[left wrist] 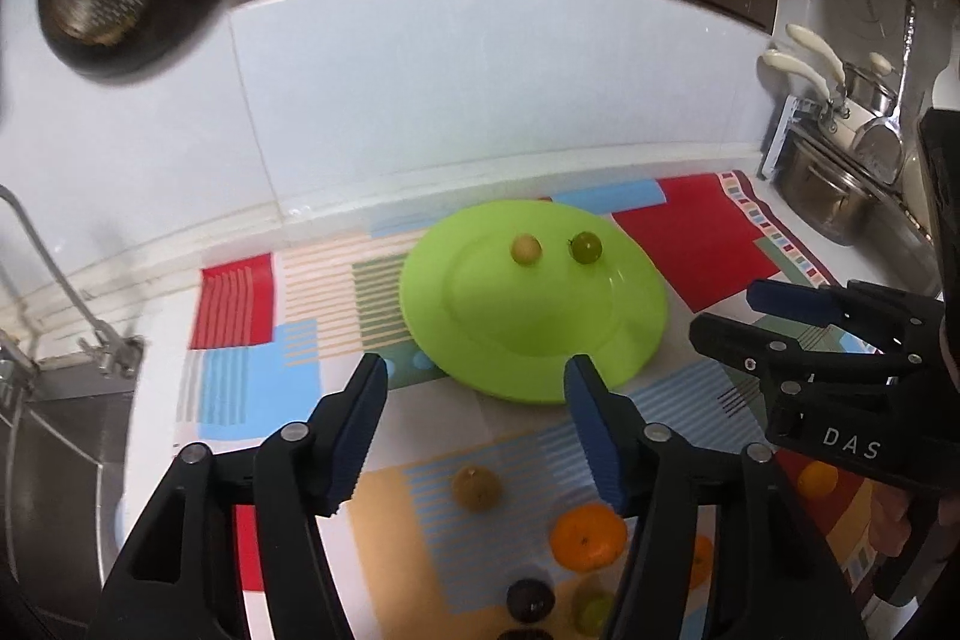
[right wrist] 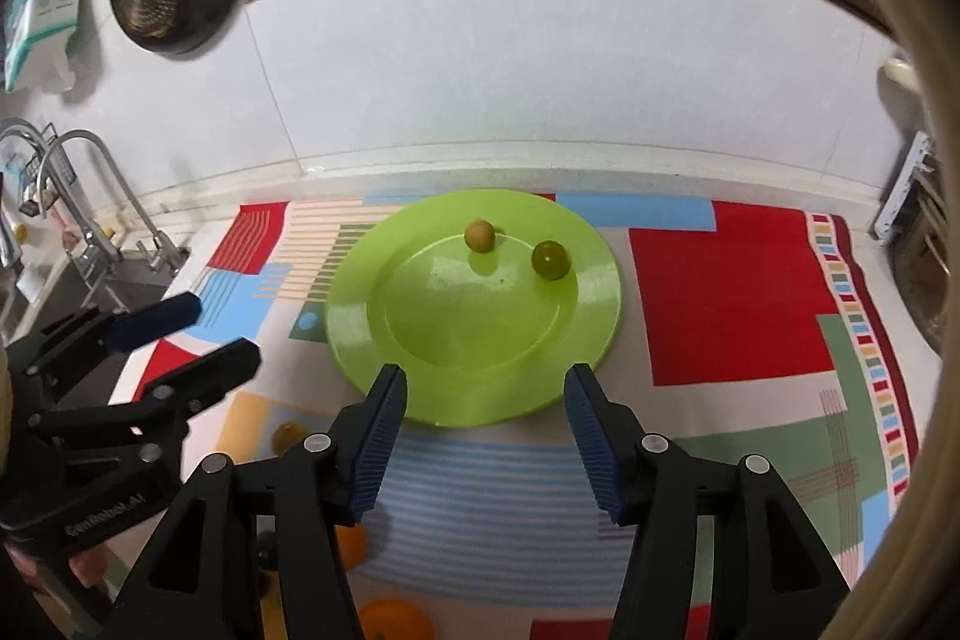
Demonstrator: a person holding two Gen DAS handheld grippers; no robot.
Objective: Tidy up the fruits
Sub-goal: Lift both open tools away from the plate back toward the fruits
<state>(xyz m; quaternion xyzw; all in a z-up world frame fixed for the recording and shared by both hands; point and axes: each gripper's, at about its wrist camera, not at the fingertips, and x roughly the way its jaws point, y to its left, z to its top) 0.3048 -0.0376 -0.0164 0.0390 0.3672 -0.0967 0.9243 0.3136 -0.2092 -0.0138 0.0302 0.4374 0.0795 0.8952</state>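
A lime-green plate (right wrist: 360, 340) sits on a patterned cloth (right wrist: 732, 292) spread over the bench, its far rim close to the white tiled wall (right wrist: 540, 58) and its near rim just ahead of both grippers. Two small round fruits rest on the plate's far half, apart from each other: a yellowish one (right wrist: 479, 236) to the left and a darker green one (right wrist: 551, 259) to the right. The right gripper (right wrist: 486, 388) hangs above the plate's near edge with its blue-padded fingers (right wrist: 591, 430) released and nothing between them; both fruits lie well beyond the tips. The left gripper (left wrist: 474, 382), likewise released and empty, hovers at the plate's near-left rim, with open cloth beneath it. On the cloth nearer the person lie more fruits: a brownish one (left wrist: 476, 487), an orange (left wrist: 588, 537), a dark one (left wrist: 529, 599) and a pale green one (left wrist: 594, 607), all clear of the plate and below the left gripper's fingers. A sink with taps (right wrist: 90, 196) borders the cloth on the left; steel pots (left wrist: 828, 196) stand at the bench's right end. The cloth's red panel right of the plate is bare.
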